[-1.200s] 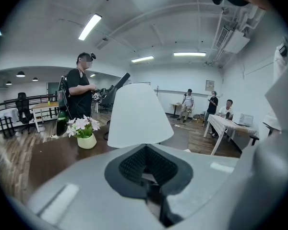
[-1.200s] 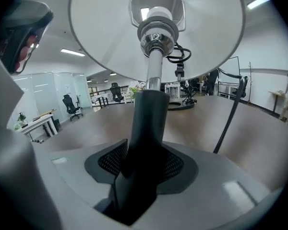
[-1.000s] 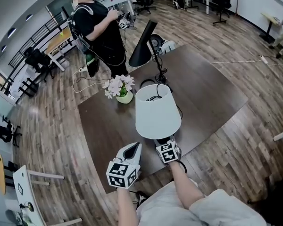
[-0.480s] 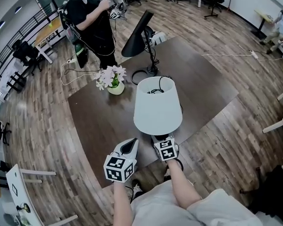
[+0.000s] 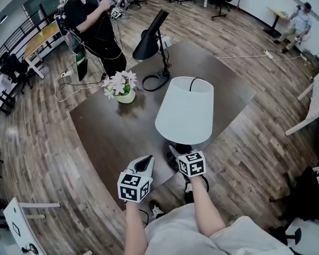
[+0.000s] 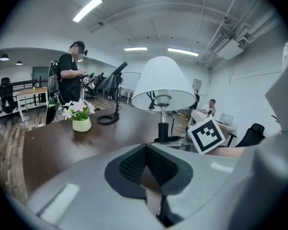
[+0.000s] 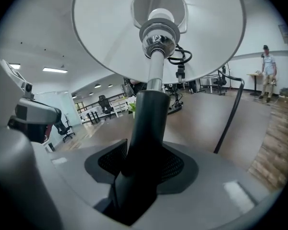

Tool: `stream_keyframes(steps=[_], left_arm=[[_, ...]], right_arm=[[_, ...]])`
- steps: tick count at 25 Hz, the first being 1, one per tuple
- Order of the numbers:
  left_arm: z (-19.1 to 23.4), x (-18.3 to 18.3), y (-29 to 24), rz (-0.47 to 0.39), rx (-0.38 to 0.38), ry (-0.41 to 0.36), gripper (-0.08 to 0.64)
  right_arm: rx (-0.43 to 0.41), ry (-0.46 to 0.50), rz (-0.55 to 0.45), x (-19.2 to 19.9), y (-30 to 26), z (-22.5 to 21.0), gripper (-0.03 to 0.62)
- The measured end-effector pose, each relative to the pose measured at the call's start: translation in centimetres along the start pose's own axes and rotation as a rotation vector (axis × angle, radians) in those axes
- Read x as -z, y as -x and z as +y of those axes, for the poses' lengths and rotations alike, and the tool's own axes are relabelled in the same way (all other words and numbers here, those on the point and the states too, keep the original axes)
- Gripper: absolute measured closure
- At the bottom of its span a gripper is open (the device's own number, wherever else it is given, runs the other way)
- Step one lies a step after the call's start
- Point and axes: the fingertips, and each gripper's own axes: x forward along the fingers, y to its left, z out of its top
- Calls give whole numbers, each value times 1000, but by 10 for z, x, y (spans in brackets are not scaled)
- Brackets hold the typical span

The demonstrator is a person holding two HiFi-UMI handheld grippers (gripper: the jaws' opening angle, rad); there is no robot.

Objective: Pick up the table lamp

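The table lamp (image 5: pixel 185 110) has a white cone shade and a black stem. My right gripper (image 5: pixel 181 153) is shut on the stem (image 7: pixel 146 123) below the shade (image 7: pixel 110 28) and holds the lamp above the near edge of the dark table (image 5: pixel 111 137), tilted away from me. The lamp's black cord (image 7: pixel 230 114) hangs down at the right. My left gripper (image 5: pixel 145 163) is just left of the lamp, apart from it, jaws together with nothing between them. In the left gripper view (image 6: pixel 149 176) the lamp (image 6: pixel 163 83) is ahead, with the right gripper's marker cube (image 6: pixel 206 134) at its foot.
A black desk lamp (image 5: pixel 151 39) and a pot of pale flowers (image 5: pixel 122 86) stand on the far half of the table. A person in black (image 5: pixel 90 20) stands beyond its far corner. White furniture (image 5: pixel 316 105) sits on the wooden floor at the right.
The right gripper has raised the lamp; its shade has moved right and tipped away, so the top opening is no longer seen from above. The left gripper has sunk slightly beside it.
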Motion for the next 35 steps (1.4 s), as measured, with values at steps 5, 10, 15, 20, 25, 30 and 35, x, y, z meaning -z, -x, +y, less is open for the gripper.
stream_keyframes(steps=[5, 10, 15, 20, 25, 30, 35], left_arm=[[13, 14, 17, 3, 16, -28, 558], [13, 28, 29, 11, 42, -68, 558], [14, 46, 40, 23, 97, -75, 558], [12, 64, 51, 39, 140, -99, 558], [5, 81, 59, 51, 176, -102, 558], [7, 83, 63, 46, 175, -103, 558], [7, 87, 67, 43, 163, -95, 558]], right_arm=[[40, 15, 0, 0, 14, 25, 377], [58, 6, 7, 17, 27, 55, 377], [82, -10, 7, 33, 38, 82, 377], [98, -17, -22, 40, 51, 105, 377], [122, -22, -21, 56, 67, 115, 377], [131, -7, -17, 58, 75, 118, 377], [123, 10, -21, 54, 79, 116, 377]])
